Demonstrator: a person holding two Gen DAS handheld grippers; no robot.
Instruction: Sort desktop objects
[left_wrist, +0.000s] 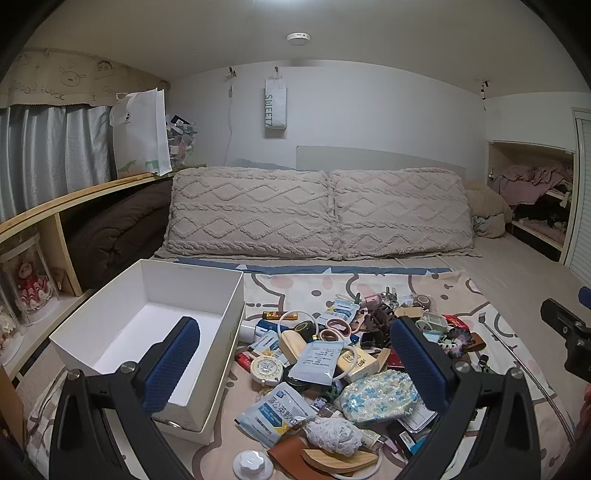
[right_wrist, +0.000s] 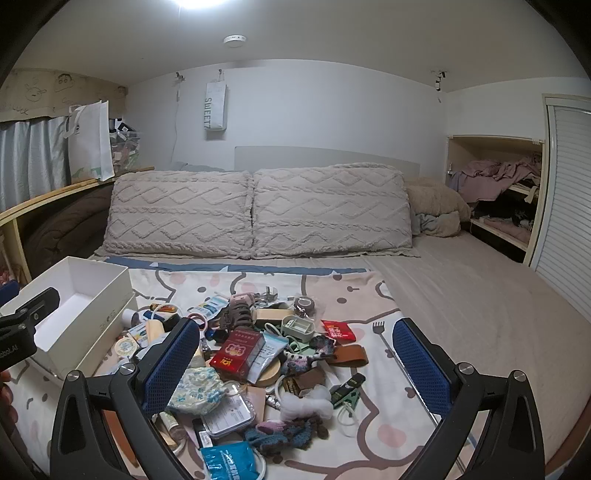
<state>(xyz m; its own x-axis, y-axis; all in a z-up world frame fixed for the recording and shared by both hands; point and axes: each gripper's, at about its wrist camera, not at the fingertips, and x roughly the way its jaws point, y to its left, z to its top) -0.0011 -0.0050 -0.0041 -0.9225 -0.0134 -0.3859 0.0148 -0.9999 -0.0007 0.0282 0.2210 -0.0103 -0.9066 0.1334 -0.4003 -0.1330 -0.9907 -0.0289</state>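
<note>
Both the left hand-held gripper (left_wrist: 295, 363) and the right hand-held gripper (right_wrist: 295, 363) hover spread wide and empty over the jumble of small light oddments (right_wrist: 258, 354) on the bed, beside the empty white cardboard box (left_wrist: 110, 314). The stiff red carton (right_wrist: 238, 352) looks easiest to pinch across its flat sides; soft pouches would sag.

Beyond the jaws, two knitted beige pillows (left_wrist: 321, 214) lean side by side against a pale headboard (left_wrist: 380, 157) on the bed (right_wrist: 480, 288). High above them a paper bag marked SWEET (left_wrist: 275, 107) hangs on the wall. Up to the left of the jaws a white tote bag (left_wrist: 142, 133) stands on a wooden shelf (left_wrist: 74, 197) before grey curtains (left_wrist: 51, 147). Far right, rumpled clothes (right_wrist: 495, 173) fill an open cubby.
</note>
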